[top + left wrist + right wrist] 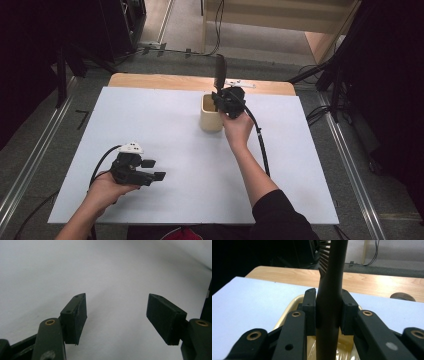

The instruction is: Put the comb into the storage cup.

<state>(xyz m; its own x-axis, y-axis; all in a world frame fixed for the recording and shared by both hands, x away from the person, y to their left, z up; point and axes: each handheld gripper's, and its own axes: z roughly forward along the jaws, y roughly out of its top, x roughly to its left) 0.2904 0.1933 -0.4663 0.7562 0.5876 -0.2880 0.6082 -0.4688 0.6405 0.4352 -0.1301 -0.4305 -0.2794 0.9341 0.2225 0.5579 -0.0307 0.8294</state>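
Observation:
A cream cup (210, 114) stands on the white table sheet (165, 130), toward the back and right of centre. A dark brush (220, 71) with a toothed head rises upright out of the cup. My right gripper (219, 98) is shut on its handle just above the rim. In the right gripper view both pads (309, 307) press the brush handle (334, 270) from either side, with the cup's rim (293, 302) below. My left gripper (154, 169) rests low at the front left, jaws open. In the left gripper view, nothing lies between the jaws (116, 312).
A bare wooden strip (150, 80) runs along the table's far edge, with a small white object (240, 83) on it behind the cup. The right gripper's cable (261, 145) trails down the sheet. A round brown thing (400, 296) sits on the wood.

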